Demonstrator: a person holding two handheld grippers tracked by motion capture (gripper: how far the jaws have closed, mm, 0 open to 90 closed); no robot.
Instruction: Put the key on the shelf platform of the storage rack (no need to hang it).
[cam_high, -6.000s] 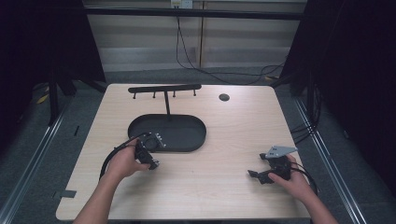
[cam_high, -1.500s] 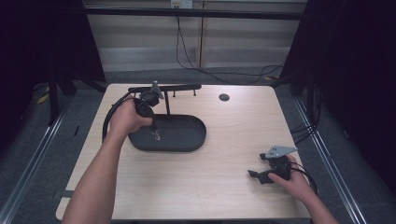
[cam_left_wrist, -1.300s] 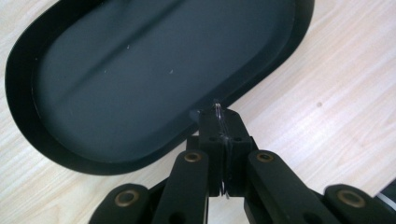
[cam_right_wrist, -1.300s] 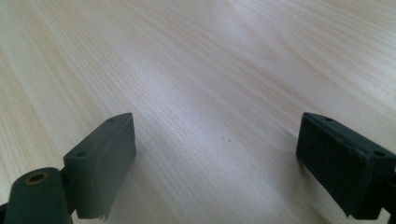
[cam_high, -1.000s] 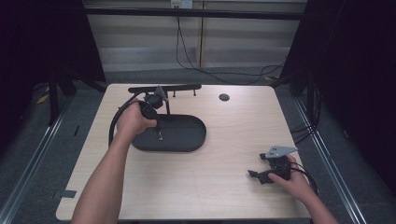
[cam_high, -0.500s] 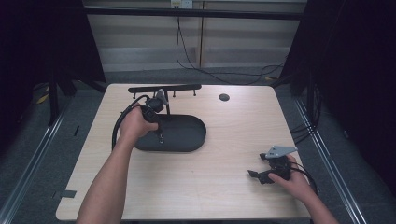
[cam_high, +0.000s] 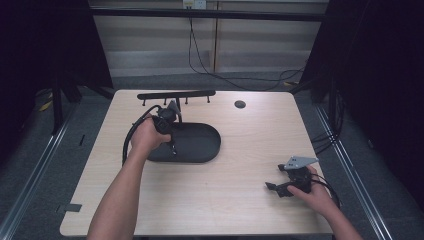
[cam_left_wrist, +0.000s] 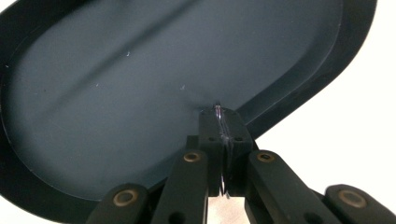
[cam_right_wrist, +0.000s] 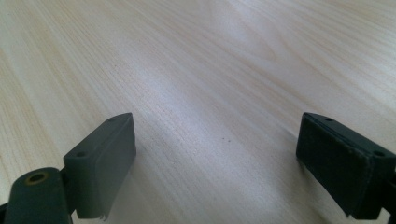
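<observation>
- we see the left hand-held gripper (cam_high: 172, 145) clenched, its two pads pressed flat together, with a thin glinting thread-like thing (cam_left_wrist: 219, 122) pinched in the seam between them; what it is we cannot tell
- the tips of this hand-held gripper point down into the black oval tray (cam_high: 200, 145), right at the tray floor near its rim; whether they touch the floor we cannot tell
- beyond this hand-held gripper stands a black rack (cam_high: 176, 94) with short pegs, rising from the far side of the tray
- the right hand-held gripper (cam_high: 272, 186) is released, jaws wide apart, nothing between them
- it lies low over the bare wooden tabletop (cam_high: 240, 200), well apart from the tray
</observation>
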